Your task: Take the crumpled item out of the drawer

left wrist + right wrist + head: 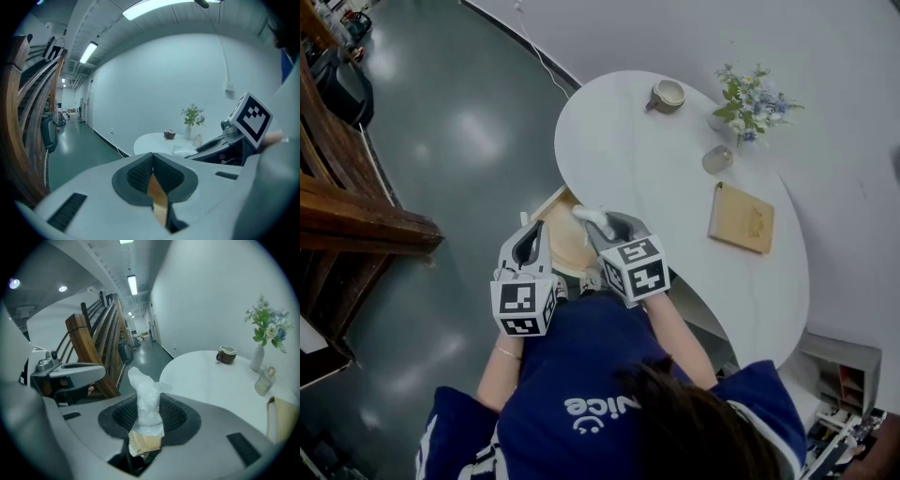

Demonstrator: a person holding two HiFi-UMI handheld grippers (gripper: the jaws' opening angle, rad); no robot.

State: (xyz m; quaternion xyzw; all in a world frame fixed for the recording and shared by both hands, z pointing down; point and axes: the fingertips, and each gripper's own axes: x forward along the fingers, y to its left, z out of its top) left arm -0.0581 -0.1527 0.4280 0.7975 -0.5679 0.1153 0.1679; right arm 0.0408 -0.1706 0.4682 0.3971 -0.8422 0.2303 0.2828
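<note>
1. A white table (628, 150) with a round end stands next to a white wall (825, 56).
2. A small brown and cream mug (667, 94) sits on the far end of the table.
3. Near the mug is a little white vase (257, 358) with blue and white flowers (748, 105) and green leaves.
4. Just beside the vase is a small glass jar (717, 159).
5. A flat, light wooden board (741, 217) lies on the table, closer to the person than the jar.
6. The floor (469, 131) is dark and shiny.
7. Big brown wooden stairs (347, 206) are on the left.
8. A thin white cable (539, 56) runs along the bottom of the wall.
9. Long lights (159, 7) glow on the ceiling.
</note>
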